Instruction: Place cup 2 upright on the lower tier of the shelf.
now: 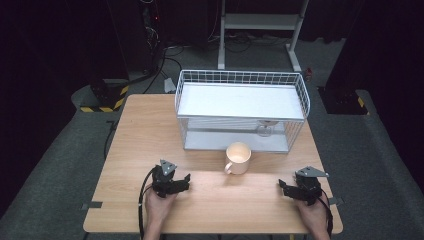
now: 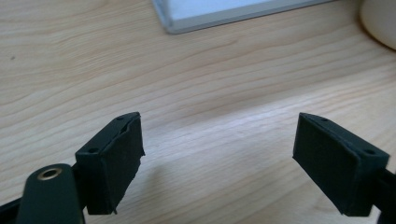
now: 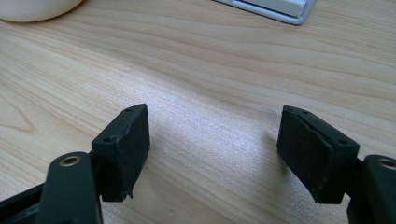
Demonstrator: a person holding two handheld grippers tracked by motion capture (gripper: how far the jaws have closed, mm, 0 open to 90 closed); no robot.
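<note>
Your left gripper [image 1: 186,179] and right gripper [image 1: 283,187] rest gaping, empty, flanking the upright mug [image 1: 238,158]; its handle points toward your left.

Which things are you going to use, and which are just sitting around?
For the job:
mug, nearest both grippers
left gripper, open
right gripper, open

Probably just sitting there:
wire rack, behind the mug
glass, on the rack's lower shelf
table
</note>
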